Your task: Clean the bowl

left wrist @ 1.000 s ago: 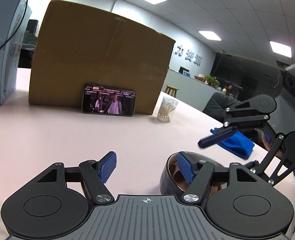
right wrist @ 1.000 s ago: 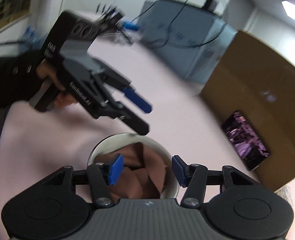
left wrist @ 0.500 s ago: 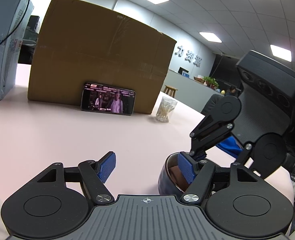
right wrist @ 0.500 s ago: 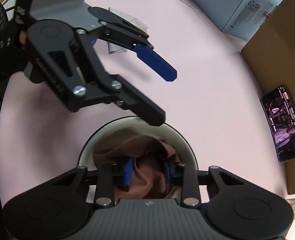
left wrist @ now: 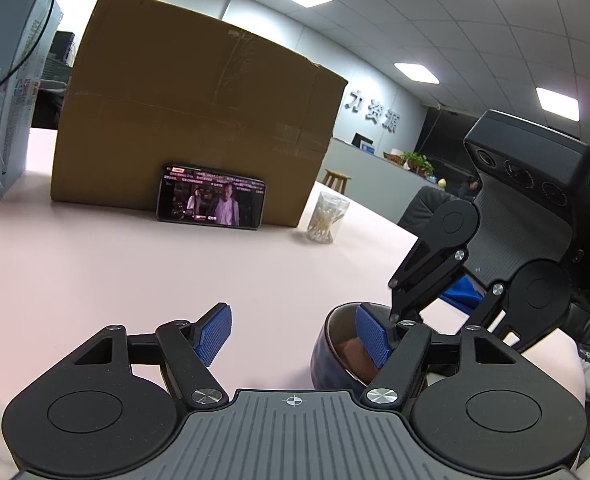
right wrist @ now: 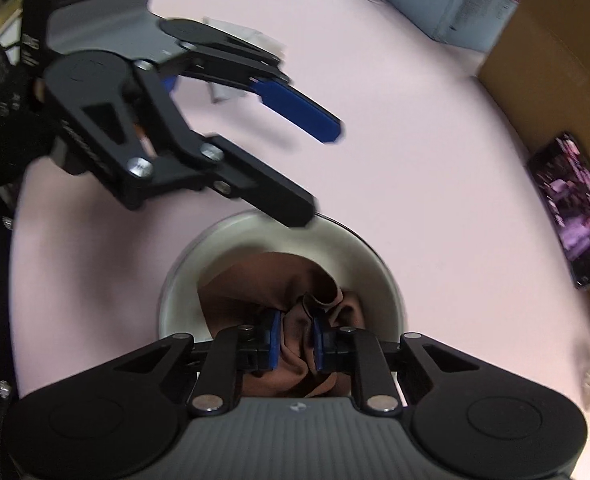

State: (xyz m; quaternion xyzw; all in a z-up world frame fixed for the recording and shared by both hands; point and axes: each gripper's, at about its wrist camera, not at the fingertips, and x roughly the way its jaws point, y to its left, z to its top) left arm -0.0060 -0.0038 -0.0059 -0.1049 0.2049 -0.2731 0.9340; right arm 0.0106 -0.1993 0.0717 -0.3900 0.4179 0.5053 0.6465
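A bowl (right wrist: 199, 264), white inside and dark blue outside (left wrist: 325, 356), sits on the pink table. A brown cloth (right wrist: 255, 288) lies inside it. My right gripper (right wrist: 297, 338) reaches down into the bowl and is shut on a bunched fold of the cloth. My left gripper (left wrist: 295, 332) is open; its right finger sits over the bowl's rim and its left finger is outside the bowl. In the right wrist view the left gripper (right wrist: 315, 168) shows above the bowl's far rim, jaws wide apart.
A large cardboard box (left wrist: 191, 136) stands at the back with a phone (left wrist: 211, 198) playing video leaning on it. A clear jar of cotton swabs (left wrist: 327, 218) is beside it. A light blue carton (left wrist: 3, 92) stands far left. A blue cloth (left wrist: 465, 296) lies behind the bowl.
My right gripper came down into the bowl and closed on the brown cloth, which is now bunched between its pads. My left gripper stayed open at the bowl's rim.
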